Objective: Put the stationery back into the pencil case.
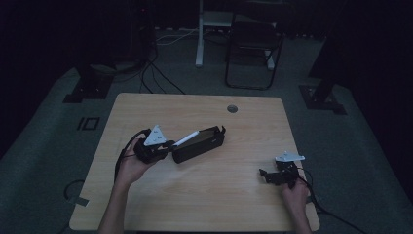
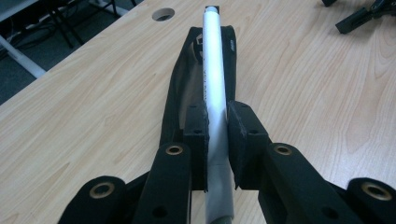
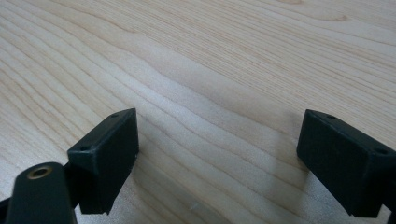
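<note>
Left gripper view: our left gripper (image 2: 217, 140) is clamped on the white pen (image 2: 215, 79), its long axis running straight ahead over the black case (image 2: 180, 93); right gripper (image 3: 217, 163) gapes empty over the bench (image 3: 210, 56).

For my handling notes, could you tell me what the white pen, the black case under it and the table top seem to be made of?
White pen: probably smooth plastic, going by its even, slightly glossy barrel with small print. Black case: looks like soft fabric or a leather-like material, matte, with a sagging, bent rim. Table: light wood-grain surface with a satin sheen, likely laminate rather than solid wood, though I cannot be sure.
</note>
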